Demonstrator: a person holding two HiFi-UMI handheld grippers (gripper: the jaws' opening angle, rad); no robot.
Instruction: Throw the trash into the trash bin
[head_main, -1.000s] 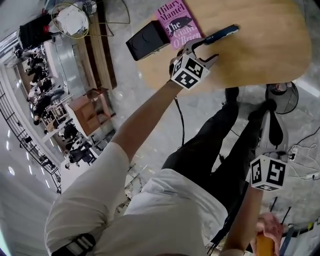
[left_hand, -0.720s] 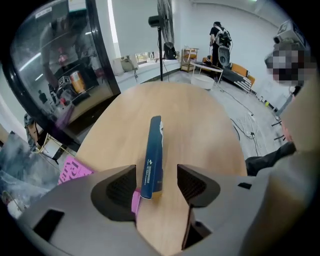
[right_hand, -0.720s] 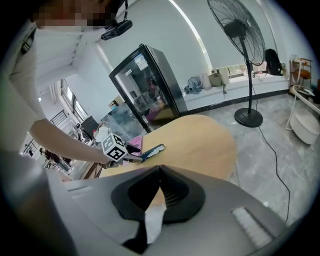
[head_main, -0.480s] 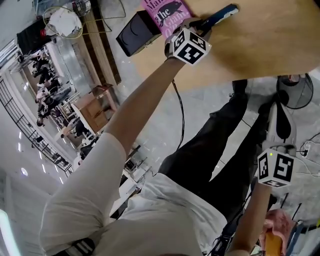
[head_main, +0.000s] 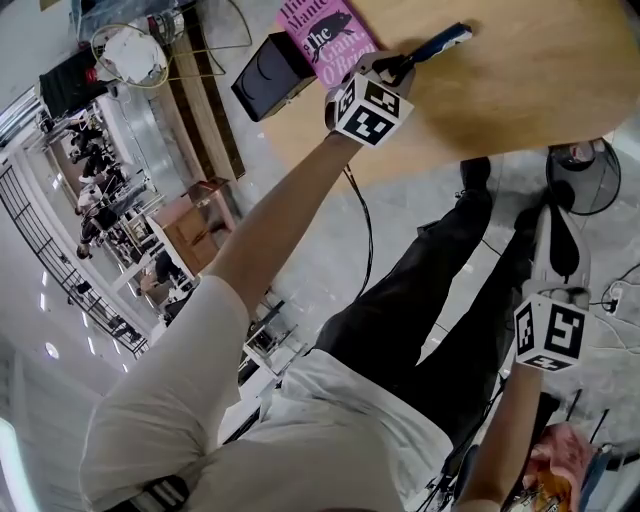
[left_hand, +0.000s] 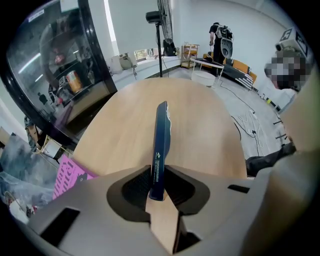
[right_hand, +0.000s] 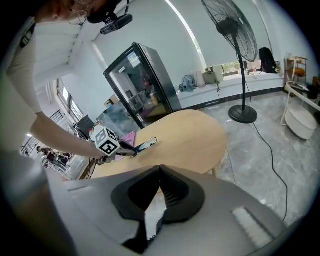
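A long dark blue packet (head_main: 432, 44) lies on the round wooden table (head_main: 520, 90). My left gripper (head_main: 396, 68) points steeply down at its near end. In the left gripper view the packet (left_hand: 160, 145) stands on edge between the jaws; my left gripper (left_hand: 158, 172) is closing and its pads press on the packet's end. My right gripper (head_main: 552, 218) hangs low beside the person's legs, away from the table. In its own view my right gripper (right_hand: 159, 168) is shut with nothing between the jaws, and the packet (right_hand: 144, 144) shows far off. No trash bin is in sight.
A pink book (head_main: 325, 35) and a black box (head_main: 268, 75) lie at the table's left edge. A standing fan (right_hand: 235, 30) and cables are on the floor to the right. A glass-door fridge (right_hand: 145, 85) stands behind the table. A white tub (right_hand: 302, 122) sits far right.
My left gripper came down onto the table and its jaws closed round the blue packet's end. My right gripper sank a little beside the legs.
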